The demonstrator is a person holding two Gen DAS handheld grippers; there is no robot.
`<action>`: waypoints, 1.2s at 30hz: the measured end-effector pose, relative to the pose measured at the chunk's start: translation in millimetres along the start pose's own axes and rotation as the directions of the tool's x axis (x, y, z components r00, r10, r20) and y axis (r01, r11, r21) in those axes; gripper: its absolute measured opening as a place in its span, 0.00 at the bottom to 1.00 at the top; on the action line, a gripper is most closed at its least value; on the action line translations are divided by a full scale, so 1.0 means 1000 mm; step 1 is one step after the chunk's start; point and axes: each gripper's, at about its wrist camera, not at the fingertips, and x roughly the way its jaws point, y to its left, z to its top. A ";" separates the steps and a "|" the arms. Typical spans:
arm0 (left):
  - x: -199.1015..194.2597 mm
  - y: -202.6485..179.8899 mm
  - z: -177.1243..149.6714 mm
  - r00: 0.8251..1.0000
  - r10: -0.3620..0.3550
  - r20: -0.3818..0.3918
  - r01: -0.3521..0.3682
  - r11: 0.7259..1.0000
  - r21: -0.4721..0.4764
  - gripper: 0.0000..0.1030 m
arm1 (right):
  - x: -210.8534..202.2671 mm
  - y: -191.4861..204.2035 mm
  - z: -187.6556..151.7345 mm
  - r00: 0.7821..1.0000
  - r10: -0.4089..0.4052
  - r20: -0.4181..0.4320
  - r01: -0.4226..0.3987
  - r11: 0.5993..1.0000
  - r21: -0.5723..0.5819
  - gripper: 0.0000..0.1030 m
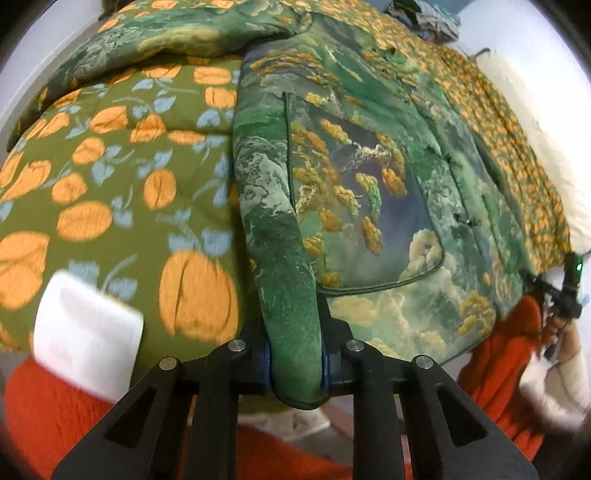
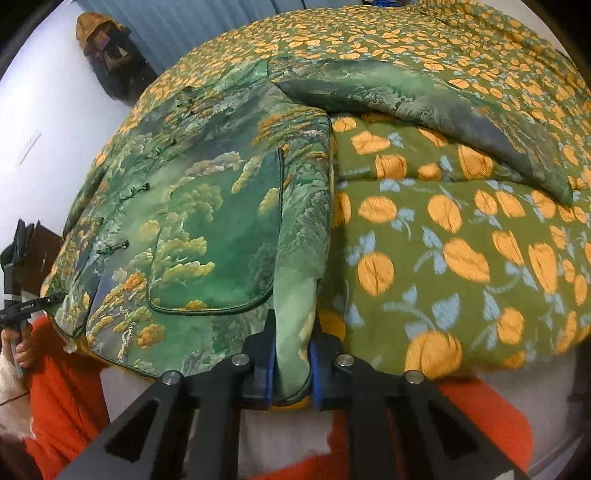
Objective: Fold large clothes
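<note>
A padded jacket (image 1: 369,184) with a green landscape print lies front up on a bed, its buttons closed and a patch pocket (image 2: 218,240) on each side. My left gripper (image 1: 295,373) is shut on the jacket's rolled left side edge at the hem. My right gripper (image 2: 291,373) is shut on the opposite side edge (image 2: 295,295), also at the hem. One sleeve (image 2: 424,99) stretches out across the quilt; the other sleeve (image 1: 166,40) does the same on the far side. Each view shows the other gripper small at the jacket's far hem corner.
An olive quilt (image 2: 461,258) with orange fruit covers the bed under the jacket. The person's red top with white cuffs (image 1: 85,332) is close below both grippers. Dark clothes (image 2: 107,55) hang on the wall at the back left. More cloth is piled at the bed's far end (image 1: 432,18).
</note>
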 end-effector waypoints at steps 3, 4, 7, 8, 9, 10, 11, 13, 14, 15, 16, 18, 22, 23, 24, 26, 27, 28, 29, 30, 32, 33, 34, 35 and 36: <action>-0.012 -0.001 0.000 0.998 0.046 0.040 -0.046 0.999 0.017 0.37 | 0.004 0.012 -0.005 0.998 -0.062 0.019 0.063 0.997 -0.044 0.21; -0.016 0.001 0.001 0.997 0.051 0.057 -0.053 0.998 0.019 0.41 | 0.002 0.013 -0.006 0.996 -0.089 0.031 0.091 0.995 -0.051 0.26; -0.042 -0.003 -0.002 0.990 0.047 0.134 -0.050 0.998 0.024 0.59 | -0.008 0.024 -0.005 0.986 -0.140 0.087 0.146 0.987 -0.069 0.52; -0.055 -0.005 -0.004 0.984 0.042 0.173 -0.048 0.999 0.025 0.62 | -0.014 0.024 -0.006 0.982 -0.151 0.113 0.160 0.984 -0.073 0.54; -0.067 -0.007 -0.003 0.976 0.044 0.212 -0.051 0.998 0.031 0.68 | -0.023 0.027 -0.006 0.975 -0.169 0.145 0.182 0.980 -0.081 0.56; -0.073 -0.013 -0.002 0.969 0.046 0.242 -0.057 0.998 0.037 0.76 | -0.032 0.022 -0.006 0.969 -0.182 0.165 0.198 0.976 -0.086 0.57; -0.083 -0.020 -0.001 0.957 0.054 0.285 -0.070 0.997 0.044 0.80 | -0.039 0.025 -0.004 0.962 -0.197 0.190 0.217 0.972 -0.090 0.58; -0.102 -0.035 0.002 0.920 0.068 0.385 -0.095 0.994 0.052 0.92 | -0.052 0.031 -0.001 0.947 -0.208 0.243 0.236 0.967 -0.092 0.59; -0.110 -0.042 0.005 0.892 0.066 0.446 -0.101 0.993 0.055 0.95 | -0.060 0.035 0.001 0.939 -0.211 0.273 0.243 0.966 -0.092 0.59; -0.117 -0.049 0.007 0.860 0.073 0.505 -0.115 0.992 0.052 0.99 | -0.066 0.038 0.002 0.931 -0.213 0.295 0.250 0.964 -0.091 0.62; -0.124 -0.055 0.008 0.821 0.090 0.563 -0.139 0.989 0.045 0.99 | -0.073 0.044 0.005 0.922 -0.215 0.322 0.256 0.962 -0.091 0.65; -0.130 -0.065 0.012 0.767 0.116 0.631 -0.179 0.983 0.038 0.99 | -0.079 0.054 0.010 0.913 -0.201 0.355 0.247 0.965 -0.090 0.72; -0.117 -0.083 0.025 0.761 0.120 0.637 -0.197 0.979 0.050 0.99 | -0.084 0.074 0.018 0.918 -0.122 0.378 0.165 0.983 -0.084 0.75; -0.110 -0.086 0.026 0.761 0.125 0.636 -0.198 0.979 0.044 0.99 | -0.083 0.079 0.019 0.919 -0.102 0.381 0.146 0.985 -0.088 0.75; -0.103 -0.088 0.027 0.765 0.122 0.632 -0.194 0.980 0.047 0.99 | -0.081 0.084 0.019 0.918 -0.090 0.386 0.135 0.986 -0.093 0.75; -0.091 -0.093 0.024 0.785 0.119 0.607 -0.188 0.981 0.050 0.99 | -0.073 0.093 0.016 0.919 -0.070 0.388 0.122 0.986 -0.112 0.75; -0.084 -0.095 0.024 0.799 0.113 0.591 -0.176 0.983 0.050 0.99 | -0.067 0.098 0.014 0.922 -0.059 0.382 0.116 0.985 -0.127 0.75; -0.078 -0.097 0.023 0.813 0.097 0.574 -0.153 0.987 0.051 0.99 | -0.063 0.101 0.013 0.926 -0.050 0.374 0.110 0.984 -0.141 0.75; -0.075 -0.099 0.022 0.825 0.080 0.559 -0.134 0.989 0.056 0.99 | -0.058 0.105 0.011 0.930 -0.043 0.364 0.106 0.982 -0.155 0.75; -0.071 -0.100 0.023 0.839 0.063 0.541 -0.113 0.992 0.061 0.99 | -0.054 0.107 0.010 0.932 -0.039 0.359 0.104 0.981 -0.163 0.75; -0.066 -0.104 0.023 0.849 0.075 0.524 -0.123 0.991 0.058 0.99 | -0.049 0.107 0.008 0.933 -0.036 0.357 0.100 0.981 -0.164 0.75; -0.064 -0.106 0.023 0.849 0.087 0.522 -0.139 0.988 0.062 0.99 | -0.048 0.103 0.009 0.935 -0.038 0.353 0.098 0.983 -0.154 0.75; -0.063 -0.108 0.023 0.849 0.100 0.519 -0.159 0.985 0.072 0.99 | -0.047 0.098 0.011 0.935 -0.043 0.352 0.098 0.985 -0.140 0.75; -0.061 -0.110 0.024 0.850 0.119 0.513 -0.185 0.979 0.080 0.99 | -0.048 0.093 0.012 0.933 -0.052 0.357 0.103 0.987 -0.125 0.75; -0.059 -0.111 0.025 0.851 0.134 0.507 -0.202 0.976 0.080 0.99 | -0.049 0.085 0.015 0.929 -0.070 0.364 0.114 0.988 -0.101 0.75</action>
